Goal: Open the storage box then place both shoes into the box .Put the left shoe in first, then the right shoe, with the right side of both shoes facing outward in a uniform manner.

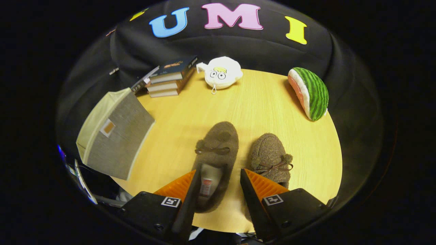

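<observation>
Our gripper (218,177) gapes wide astride the left shoe (214,160); right shoe (270,156) just beside; bare table (252,105) beyond; storage box (115,132) off left.

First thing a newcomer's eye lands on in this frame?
Probably the two fuzzy brown shoes on the wooden table: the left shoe lies between the open gripper fingers, the right shoe just beside it. Next, the watermelon plush at the far right edge and the grey storage box off to the left.
</observation>
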The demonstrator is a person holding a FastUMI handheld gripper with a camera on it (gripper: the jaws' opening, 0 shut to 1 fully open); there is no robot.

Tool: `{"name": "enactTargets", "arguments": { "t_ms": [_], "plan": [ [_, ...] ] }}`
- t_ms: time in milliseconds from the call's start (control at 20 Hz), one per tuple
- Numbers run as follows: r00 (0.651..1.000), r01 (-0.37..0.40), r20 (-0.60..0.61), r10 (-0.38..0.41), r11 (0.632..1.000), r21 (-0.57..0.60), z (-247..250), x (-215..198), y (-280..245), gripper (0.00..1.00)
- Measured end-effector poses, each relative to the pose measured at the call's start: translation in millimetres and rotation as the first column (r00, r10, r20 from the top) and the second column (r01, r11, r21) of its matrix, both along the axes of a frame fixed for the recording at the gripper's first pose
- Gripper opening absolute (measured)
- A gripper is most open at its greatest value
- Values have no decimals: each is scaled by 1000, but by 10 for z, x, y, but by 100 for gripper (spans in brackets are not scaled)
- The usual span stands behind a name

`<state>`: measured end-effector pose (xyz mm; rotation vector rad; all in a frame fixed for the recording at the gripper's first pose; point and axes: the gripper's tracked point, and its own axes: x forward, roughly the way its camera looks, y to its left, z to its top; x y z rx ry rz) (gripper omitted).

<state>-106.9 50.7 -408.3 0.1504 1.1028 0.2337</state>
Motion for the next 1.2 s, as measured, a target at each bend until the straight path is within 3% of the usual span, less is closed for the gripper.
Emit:
{"name": "enactTargets", "arguments": {
  "t_ms": [200,350,550,600,700,1000,1200],
  "plan": [
    [1000,-25,-9,25,999,-35,-314,162,51,59],
    [1000,8,1,-8,999,-39,-433,345,73,55],
    [999,44,4,-44,994,-101,-509,422,0,39],
    [998,57,-2,-58,994,-91,-488,419,1,22],
    [995,98,-12,-99,993,-68,-409,388,-27,8],
    [967,254,12,-254,967,-10,249,470,-68,7],
    [949,315,15,-316,949,26,863,624,184,7]
  ]
}}
